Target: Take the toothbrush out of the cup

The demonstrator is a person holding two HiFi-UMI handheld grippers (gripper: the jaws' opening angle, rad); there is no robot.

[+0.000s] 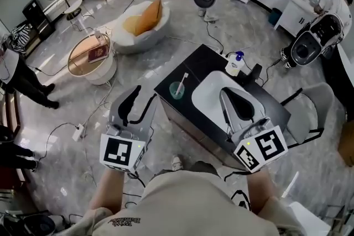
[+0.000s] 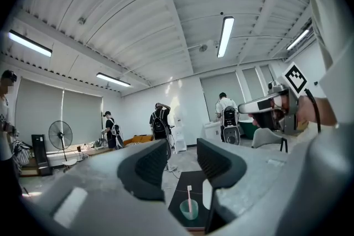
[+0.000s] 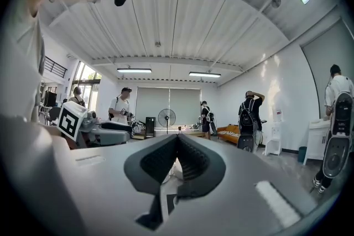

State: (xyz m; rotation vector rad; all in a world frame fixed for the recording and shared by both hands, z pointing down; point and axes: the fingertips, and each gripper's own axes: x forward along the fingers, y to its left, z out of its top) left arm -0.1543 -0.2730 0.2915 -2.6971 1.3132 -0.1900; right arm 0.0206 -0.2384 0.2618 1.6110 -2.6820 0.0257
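Observation:
A translucent green cup [image 1: 177, 90] stands at the left end of a black table [image 1: 191, 63], with a pale toothbrush [image 1: 183, 80] upright in it. My left gripper [image 1: 139, 104] hangs open to the left of the table, short of the cup and holding nothing. In the left gripper view the cup [image 2: 189, 210] and toothbrush [image 2: 189, 196] show low between the parted jaws of the left gripper [image 2: 182, 162]. My right gripper [image 1: 225, 94] is shut and empty above the white sink basin [image 1: 206, 98]. In its own view the right gripper [image 3: 177, 147] has its pads pressed together.
A soap bottle with a blue pump [image 1: 235, 63] stands behind the basin. A grey chair [image 1: 310, 113] is to the table's right. On the floor are a round coffee table [image 1: 91, 56], a white lounge seat [image 1: 141, 22], cables and a power strip [image 1: 78, 131]. Several people stand around the room.

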